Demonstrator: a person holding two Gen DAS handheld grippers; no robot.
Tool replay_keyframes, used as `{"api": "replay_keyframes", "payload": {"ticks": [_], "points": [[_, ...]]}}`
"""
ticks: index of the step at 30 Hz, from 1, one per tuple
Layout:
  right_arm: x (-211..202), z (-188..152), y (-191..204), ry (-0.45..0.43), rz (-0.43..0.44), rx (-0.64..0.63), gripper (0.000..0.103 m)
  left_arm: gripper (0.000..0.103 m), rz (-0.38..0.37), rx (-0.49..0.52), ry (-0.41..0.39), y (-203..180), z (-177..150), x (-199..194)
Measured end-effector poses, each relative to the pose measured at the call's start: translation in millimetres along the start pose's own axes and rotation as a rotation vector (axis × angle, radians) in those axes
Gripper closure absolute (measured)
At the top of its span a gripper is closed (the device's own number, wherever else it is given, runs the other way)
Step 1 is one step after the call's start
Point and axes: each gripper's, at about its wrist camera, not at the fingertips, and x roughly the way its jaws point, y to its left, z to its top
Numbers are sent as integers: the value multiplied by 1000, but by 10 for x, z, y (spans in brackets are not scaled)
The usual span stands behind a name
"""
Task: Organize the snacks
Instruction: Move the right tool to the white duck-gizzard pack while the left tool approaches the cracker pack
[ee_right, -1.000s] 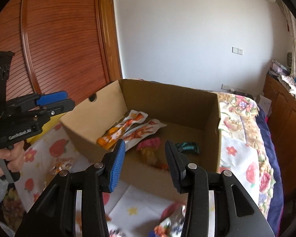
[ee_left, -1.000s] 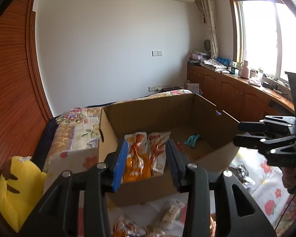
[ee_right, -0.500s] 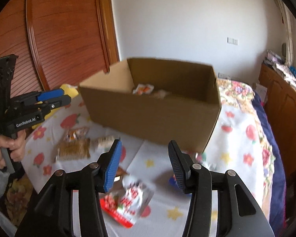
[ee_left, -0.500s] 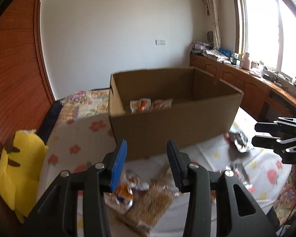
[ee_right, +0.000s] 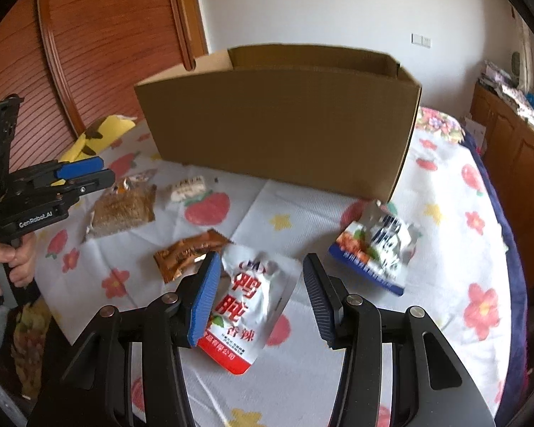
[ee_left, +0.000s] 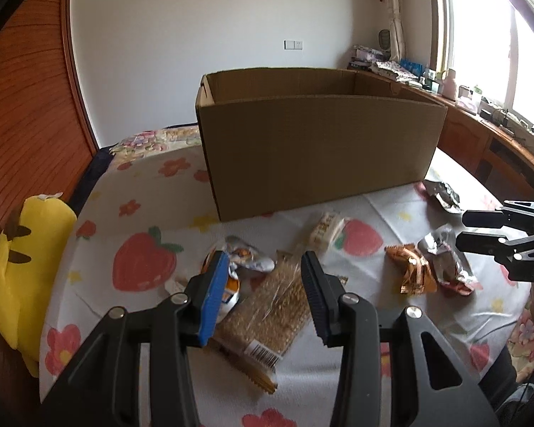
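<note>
An open cardboard box (ee_left: 317,149) (ee_right: 284,117) stands on the flowered sheet, its inside hidden by the near wall. Loose snack packs lie in front of it. My left gripper (ee_left: 263,267) hangs open just above a clear pack of brown grain bars (ee_left: 267,313) (ee_right: 124,208), beside a silver and orange packet (ee_left: 244,261). My right gripper (ee_right: 261,267) is open over a white and red pouch (ee_right: 245,306). A brown wrapper (ee_right: 188,254) lies to its left and a blue and silver pouch (ee_right: 377,249) to its right. Neither gripper holds anything.
A small white pack (ee_left: 325,229) and a crumpled silver pack (ee_left: 443,192) lie near the box. A yellow plush toy (ee_left: 25,270) sits at the bed's left edge by the wooden sliding door (ee_right: 106,53). A hand (ee_right: 14,259) holds the left gripper (ee_right: 85,174). Wooden cabinets (ee_left: 480,142) line the window side.
Both grippers have come down from over the open box to low in front of it, so the box's contents are now hidden. The right jaws stand slightly wider.
</note>
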Motion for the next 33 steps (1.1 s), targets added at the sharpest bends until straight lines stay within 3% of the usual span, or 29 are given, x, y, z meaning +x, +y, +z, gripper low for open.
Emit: {"api": "replay_keyframes", "payload": {"ticks": [8, 17, 33], "points": [[156, -80, 3, 33, 2, 44, 52, 60, 2, -8, 20, 20, -136, 58], [295, -75, 69, 81, -13, 20, 40, 60, 4, 9, 17, 7, -199, 110], [317, -152, 213, 51, -92, -30, 36, 48, -20, -11, 16, 76, -205, 132]]}}
